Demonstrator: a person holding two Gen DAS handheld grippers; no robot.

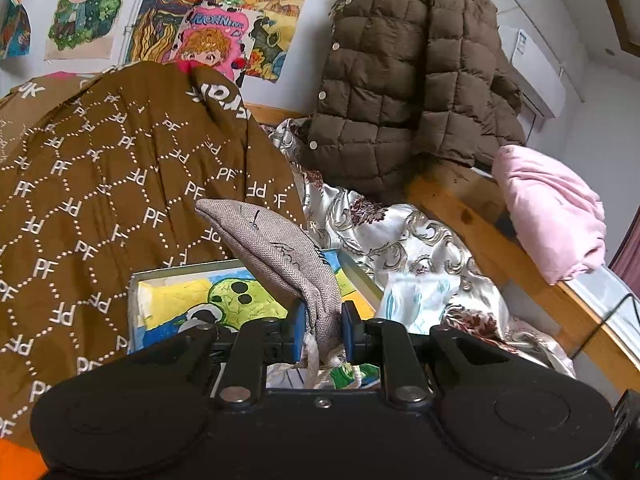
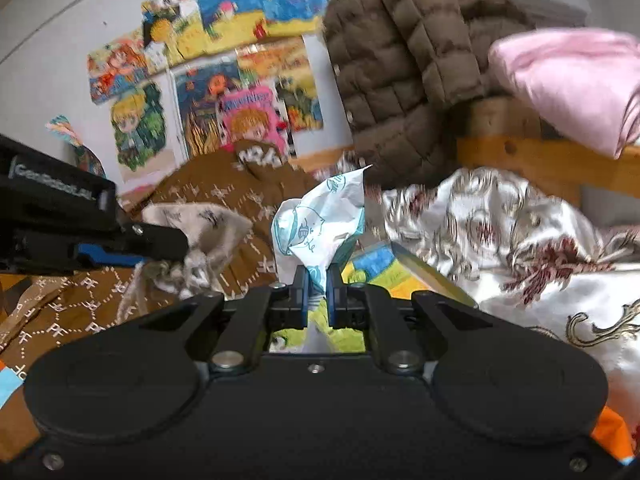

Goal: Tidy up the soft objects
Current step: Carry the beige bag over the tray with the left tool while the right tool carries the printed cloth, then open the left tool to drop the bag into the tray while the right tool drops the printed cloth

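My left gripper (image 1: 322,332) is shut on a grey woven fabric pouch (image 1: 276,248) with dark scribbles, which sticks up and leftward over an open box lined with a green cartoon picture (image 1: 208,300). In the right wrist view that same gripper (image 2: 160,246) enters from the left with the pouch (image 2: 200,228) hanging from it. My right gripper (image 2: 318,292) is shut on a crumpled white and teal tissue pack (image 2: 320,224), held upright over the same box (image 2: 384,268). The tissue pack (image 1: 416,300) also shows at the box's right edge in the left wrist view.
A brown "PF" patterned blanket (image 1: 100,200) lies at the left. Silver floral satin bedding (image 1: 400,236) spreads to the right. A brown quilted jacket (image 1: 408,80) and a pink folded cloth (image 1: 552,208) hang over a wooden bed rail (image 1: 480,232). Cartoon posters (image 1: 208,20) cover the wall.
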